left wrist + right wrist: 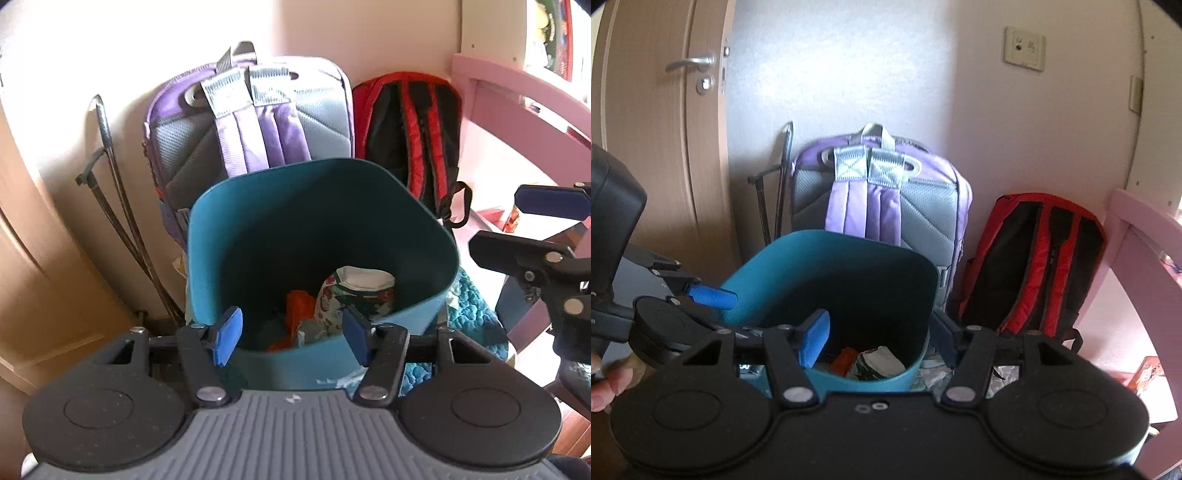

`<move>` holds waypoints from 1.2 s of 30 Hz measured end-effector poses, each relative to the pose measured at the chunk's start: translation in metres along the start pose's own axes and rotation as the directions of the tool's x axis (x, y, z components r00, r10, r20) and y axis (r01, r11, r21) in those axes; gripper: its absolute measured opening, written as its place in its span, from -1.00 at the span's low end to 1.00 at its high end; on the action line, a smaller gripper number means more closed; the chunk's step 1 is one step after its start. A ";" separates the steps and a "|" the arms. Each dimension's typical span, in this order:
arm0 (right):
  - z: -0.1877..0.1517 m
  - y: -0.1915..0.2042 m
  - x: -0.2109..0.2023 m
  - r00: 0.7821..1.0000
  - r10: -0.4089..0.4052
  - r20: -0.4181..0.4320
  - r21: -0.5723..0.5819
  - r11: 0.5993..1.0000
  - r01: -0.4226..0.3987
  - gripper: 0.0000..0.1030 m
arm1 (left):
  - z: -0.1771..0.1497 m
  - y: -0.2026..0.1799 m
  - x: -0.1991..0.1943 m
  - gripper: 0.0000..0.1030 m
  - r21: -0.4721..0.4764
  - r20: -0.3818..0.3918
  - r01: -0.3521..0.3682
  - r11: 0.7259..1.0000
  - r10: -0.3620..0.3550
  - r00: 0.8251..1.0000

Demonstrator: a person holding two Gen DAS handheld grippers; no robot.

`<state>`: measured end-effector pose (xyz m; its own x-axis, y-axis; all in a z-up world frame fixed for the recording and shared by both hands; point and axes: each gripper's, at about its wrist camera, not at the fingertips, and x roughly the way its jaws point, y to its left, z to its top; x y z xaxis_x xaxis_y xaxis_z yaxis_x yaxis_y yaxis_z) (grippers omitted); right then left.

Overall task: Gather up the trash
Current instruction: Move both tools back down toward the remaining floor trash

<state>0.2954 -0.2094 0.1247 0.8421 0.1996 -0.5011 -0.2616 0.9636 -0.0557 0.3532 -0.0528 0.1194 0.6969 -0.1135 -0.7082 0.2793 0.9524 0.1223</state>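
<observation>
A teal trash bin (pixel 229 229) stands on the floor in front of two backpacks; it also shows in the right wrist view (pixel 768 266). Inside lie a crumpled printed wrapper (pixel 354 295), an orange wrapper (pixel 299 310) and other scraps, also seen from the right wrist view (pixel 875 363). My left gripper (pixel 291 334) is open and empty just above the bin's near rim. My right gripper (pixel 877 338) is open and empty over the bin's right side. The left gripper's blue pad (pixel 711 295) shows at the bin's left rim; the right gripper's blue pad (pixel 546 201) shows at the right.
A purple and grey backpack (pixel 258 122) and a red and black backpack (pixel 410 129) lean on the wall behind the bin. A pink furniture frame (pixel 517 96) is at the right, a wooden door (pixel 653 129) at the left. A teal mat (pixel 472 317) and scraps (pixel 934 374) lie beside the bin.
</observation>
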 end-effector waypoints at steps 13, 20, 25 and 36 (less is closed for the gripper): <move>-0.036 0.017 -0.069 0.995 0.096 0.002 -0.001 0.995 -0.096 0.18 | -0.060 -0.003 -0.079 0.40 0.009 0.040 0.017 1.000 -0.018 0.999; -0.071 0.041 -0.085 0.984 0.176 -0.037 -0.021 0.984 -0.177 0.19 | -0.106 0.004 -0.094 0.58 -0.026 0.030 0.046 0.999 -0.046 0.999; -0.108 0.054 -0.074 0.973 0.208 -0.102 -0.024 0.977 -0.211 0.19 | -0.147 0.012 -0.077 0.58 -0.047 -0.019 0.061 0.997 -0.062 0.998; -0.213 0.083 0.003 0.928 0.257 -0.268 -0.040 0.960 -0.277 0.20 | -0.242 0.036 0.028 0.93 -0.099 -0.156 0.080 0.992 -0.095 0.983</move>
<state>0.1761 -0.1666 -0.0656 0.5878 0.3852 -0.7114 -0.5038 0.8624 0.0507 0.2230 0.0468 -0.0641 0.5556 -0.1578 -0.8163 0.2675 0.9635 -0.0041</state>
